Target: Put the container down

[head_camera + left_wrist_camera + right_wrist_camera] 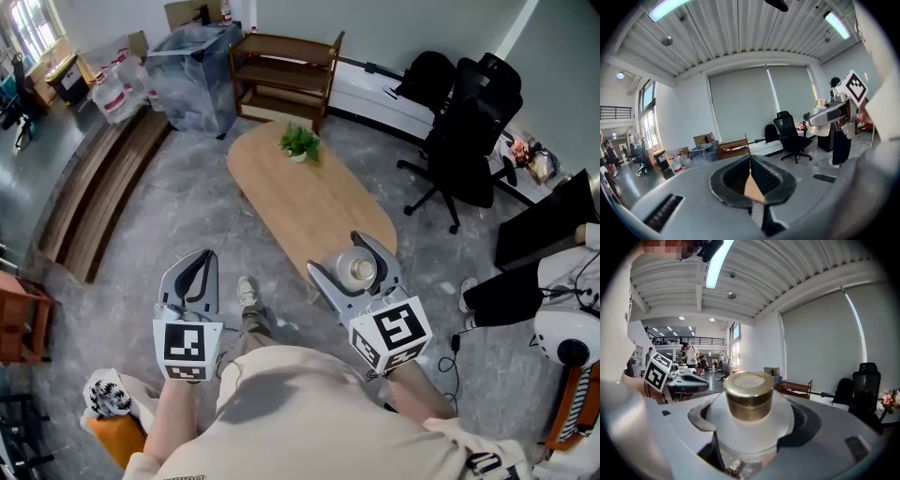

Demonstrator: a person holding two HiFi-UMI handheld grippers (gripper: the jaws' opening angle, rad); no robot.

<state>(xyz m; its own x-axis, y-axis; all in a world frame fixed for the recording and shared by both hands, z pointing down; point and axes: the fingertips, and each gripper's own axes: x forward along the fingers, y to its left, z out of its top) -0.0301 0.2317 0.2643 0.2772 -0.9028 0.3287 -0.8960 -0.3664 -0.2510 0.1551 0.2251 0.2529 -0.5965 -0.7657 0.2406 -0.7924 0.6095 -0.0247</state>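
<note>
frosted white round container with a gold cap (749, 401) clamped between the right gripper's (339, 258) jaws, oval wooden table (291, 197) below and ahead of it, left gripper (200, 265) pinched together, empty (black-and-white square markers on both)

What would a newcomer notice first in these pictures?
The right gripper holds a gold-capped white container over the near end of an oval wooden table. The left gripper hangs beside it, fingers shut on nothing. A small plant stands at the table's far end.
</note>
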